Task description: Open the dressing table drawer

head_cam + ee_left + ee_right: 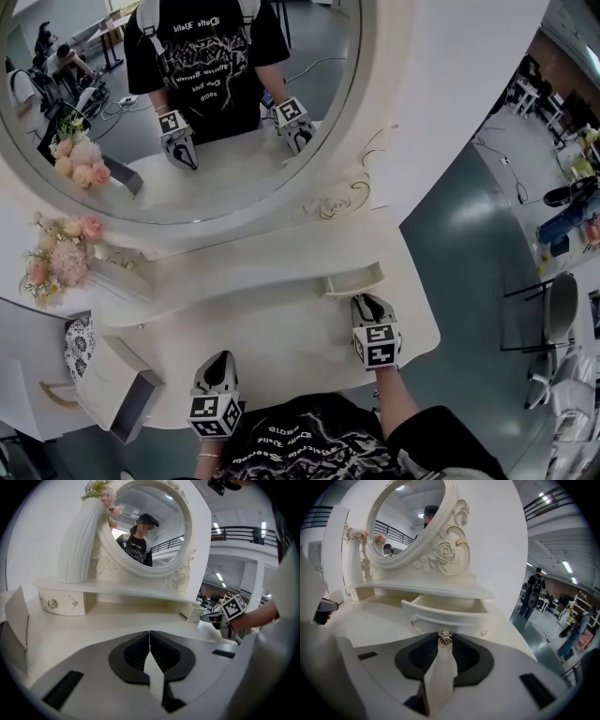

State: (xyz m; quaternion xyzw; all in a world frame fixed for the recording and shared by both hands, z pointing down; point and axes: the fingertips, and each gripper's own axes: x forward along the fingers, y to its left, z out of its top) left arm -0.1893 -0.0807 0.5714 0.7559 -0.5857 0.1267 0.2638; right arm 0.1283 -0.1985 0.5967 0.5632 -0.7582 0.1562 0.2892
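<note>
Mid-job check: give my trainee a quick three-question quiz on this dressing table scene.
1. True or false: the small drawer in front of the right gripper stands pulled out.
2. What are the right gripper's jaws closed on? A. the drawer knob B. a flower C. the mirror frame
3. Fill in: the left gripper has its jaws ___, with nothing between them.
Key: 1 true; 2 A; 3 shut.
</note>
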